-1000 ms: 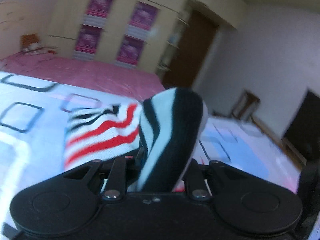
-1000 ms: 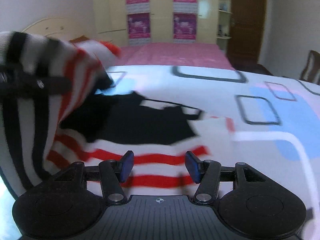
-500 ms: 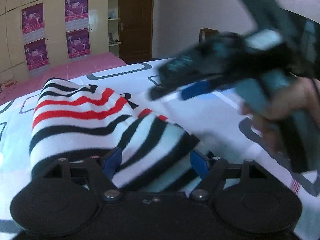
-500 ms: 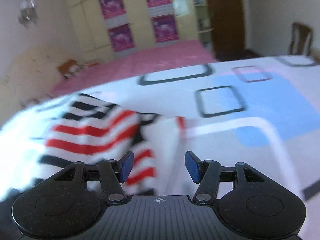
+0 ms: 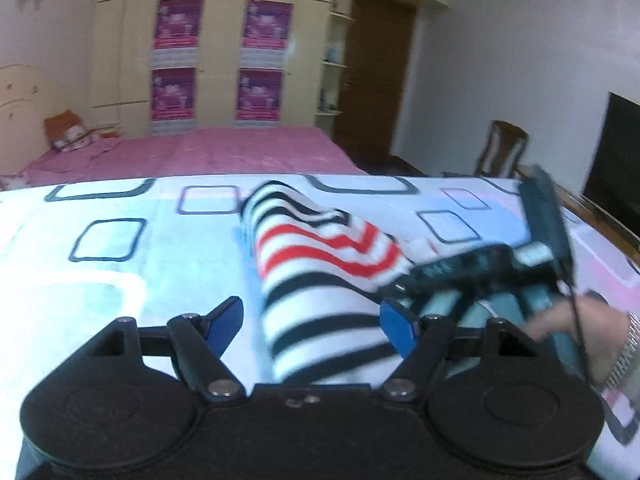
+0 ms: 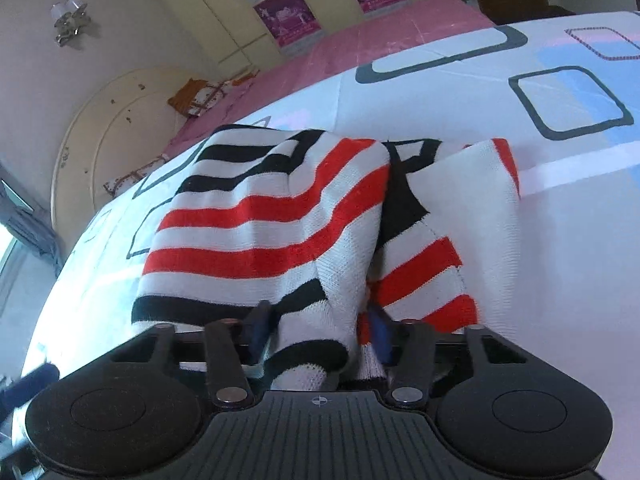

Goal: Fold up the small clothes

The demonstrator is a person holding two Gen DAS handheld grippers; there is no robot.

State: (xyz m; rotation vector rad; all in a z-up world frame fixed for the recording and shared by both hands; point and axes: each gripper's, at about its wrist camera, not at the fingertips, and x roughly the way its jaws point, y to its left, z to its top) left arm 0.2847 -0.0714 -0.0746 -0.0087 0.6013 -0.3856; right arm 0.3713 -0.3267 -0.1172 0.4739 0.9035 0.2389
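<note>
A knitted garment (image 5: 320,264) with red, black and white stripes lies folded over itself on the patterned bedsheet (image 5: 120,280). My left gripper (image 5: 312,316) hangs open just above its near end; the blue pads stand on either side of the cloth without pressing it. In the right wrist view the same garment (image 6: 260,216) fills the middle. My right gripper (image 6: 320,326) is closing its jaws on a bunched fold at the garment's near edge, and cloth hides part of both pads. From the left wrist view the right gripper (image 5: 480,272) comes in from the right, held by a hand (image 5: 576,328).
The sheet (image 6: 520,80) has dark square outlines and blue patches. Behind it lies a pink bed cover (image 5: 220,152), then a wardrobe with purple posters (image 5: 216,60) and a brown door (image 5: 372,72). A wooden chair (image 5: 504,148) and a dark screen (image 5: 616,160) stand at the right.
My left gripper let go of the garment and opened wide; the cloth now lies on the sheet. My right gripper moved onto the near edge and narrowed its jaws around a fold.
</note>
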